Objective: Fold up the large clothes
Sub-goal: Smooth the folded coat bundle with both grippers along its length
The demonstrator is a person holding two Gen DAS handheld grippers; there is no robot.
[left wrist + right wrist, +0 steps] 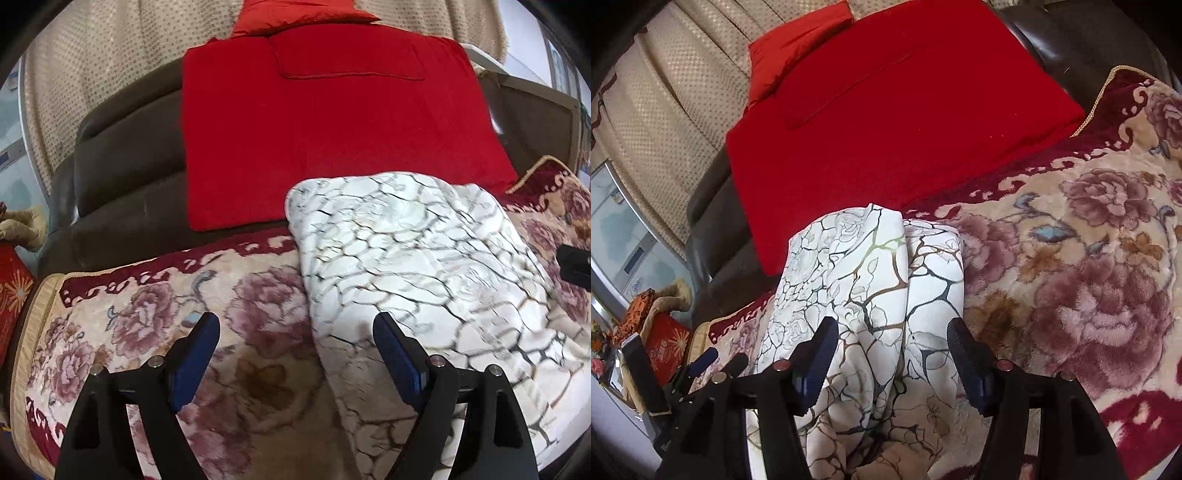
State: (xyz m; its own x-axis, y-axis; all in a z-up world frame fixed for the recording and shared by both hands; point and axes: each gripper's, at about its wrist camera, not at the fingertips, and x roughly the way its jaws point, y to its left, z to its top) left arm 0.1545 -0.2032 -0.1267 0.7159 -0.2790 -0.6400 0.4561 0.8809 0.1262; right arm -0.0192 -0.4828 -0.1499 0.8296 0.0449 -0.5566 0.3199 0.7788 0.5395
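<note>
A white cloth with a dark vein-and-rose print (417, 258) lies folded on the floral blanket (155, 325), its far edge against a red cushion. My left gripper (295, 321) is open above the cloth's left edge, the left finger over the blanket and the right finger over the cloth. In the right wrist view the same cloth (871, 266) lies bunched in a long fold. My right gripper (892, 325) hovers over it with its jaws apart; cloth lies between and below the fingers, and the pads do not press on it.
A red cushion (332, 129) leans on a dark brown sofa back (122, 155), with a beige dotted curtain (92, 74) behind. Boxes and oddments (661, 339) stand at the left beyond the blanket's edge. The other gripper's black body (698, 369) shows at lower left.
</note>
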